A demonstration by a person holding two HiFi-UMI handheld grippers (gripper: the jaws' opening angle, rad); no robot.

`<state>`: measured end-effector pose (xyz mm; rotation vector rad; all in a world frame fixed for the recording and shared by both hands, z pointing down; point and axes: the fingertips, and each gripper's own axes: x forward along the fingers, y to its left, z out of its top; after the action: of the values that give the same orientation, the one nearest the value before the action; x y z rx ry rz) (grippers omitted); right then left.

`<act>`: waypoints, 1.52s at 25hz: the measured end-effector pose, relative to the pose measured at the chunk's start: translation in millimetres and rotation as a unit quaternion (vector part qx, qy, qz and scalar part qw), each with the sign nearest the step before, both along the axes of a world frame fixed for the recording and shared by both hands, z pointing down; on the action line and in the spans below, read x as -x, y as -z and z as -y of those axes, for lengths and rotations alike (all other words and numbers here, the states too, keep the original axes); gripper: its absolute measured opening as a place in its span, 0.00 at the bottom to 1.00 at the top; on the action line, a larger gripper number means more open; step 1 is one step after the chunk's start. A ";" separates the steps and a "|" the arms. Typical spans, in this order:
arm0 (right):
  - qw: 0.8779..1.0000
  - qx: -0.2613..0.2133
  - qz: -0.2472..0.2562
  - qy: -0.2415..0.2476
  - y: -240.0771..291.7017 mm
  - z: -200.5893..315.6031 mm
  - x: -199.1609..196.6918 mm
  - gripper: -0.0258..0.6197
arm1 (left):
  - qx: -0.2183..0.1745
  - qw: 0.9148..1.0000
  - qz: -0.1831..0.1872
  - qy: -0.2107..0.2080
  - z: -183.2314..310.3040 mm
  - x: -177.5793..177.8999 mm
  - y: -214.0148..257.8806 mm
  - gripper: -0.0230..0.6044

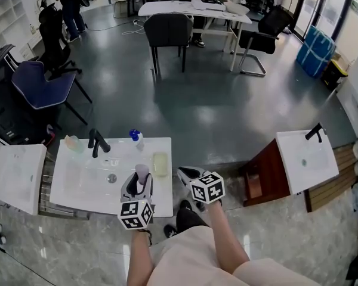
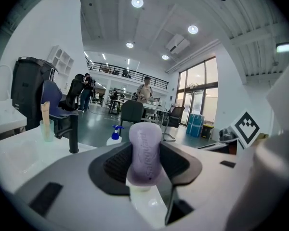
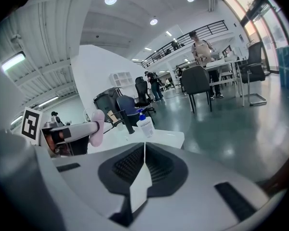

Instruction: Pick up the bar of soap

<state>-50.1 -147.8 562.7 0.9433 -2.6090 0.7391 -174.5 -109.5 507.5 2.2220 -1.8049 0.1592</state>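
The left gripper (image 2: 145, 163) has its dark ribbed jaws clamped on the bar of soap (image 2: 145, 148). The bar stands on end between them, with its long axis upright and its rounded top rising above the pads. It is a pale lavender bar, smooth, with rounded corners and a slight waist. Raised lettering runs along its length, and only the left gripper view is near enough to show it.

The right gripper (image 3: 144, 162) has its jaws pressed together with nothing between them. Its view sees the soap from the side, a pinkish oval standing upright at the tip of the left gripper.

From the head view, both grippers sit at the near edge of the white sink counter (image 1: 77, 186). The soap is over the counter's front right part, just right of the basin. The right gripper is off the counter's right edge.

That view alone shows a pale yellow dish (image 1: 160, 164) just beyond the soap. Farther back on the counter stand the black faucet (image 1: 98, 142), a white pump bottle with a blue top (image 1: 136, 137) and a clear cup (image 1: 71, 143). Past the counter, office chairs and tables stand on the grey floor.
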 end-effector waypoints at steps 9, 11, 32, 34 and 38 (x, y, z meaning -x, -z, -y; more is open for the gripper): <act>1.000 0.009 0.025 -0.010 1.8 2.8 -10.6 0.05 | 0.003 1.000 0.004 -0.003 -3.8 -0.1 -1.4 0.33; 1.000 0.007 0.023 -0.009 2.7 3.2 -10.8 0.05 | 0.003 1.000 0.005 0.001 -3.7 1.7 -0.7 0.33; 0.999 -0.004 0.031 -0.015 4.3 -2.5 -18.4 0.05 | 0.001 1.000 0.002 0.005 -9.7 -2.9 -0.8 0.33; 0.999 -0.003 0.030 -0.014 2.0 -3.0 -17.5 0.05 | 0.002 1.000 0.004 0.005 -9.9 -2.5 -2.7 0.33; 0.999 -0.008 0.029 -0.013 3.0 -2.8 -17.2 0.05 | 0.000 1.000 0.005 0.004 -8.8 -2.7 -2.3 0.33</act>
<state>-32.8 -145.1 559.8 0.9765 -2.6603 0.7636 -171.8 -100.8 509.8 2.2180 -1.8189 0.1701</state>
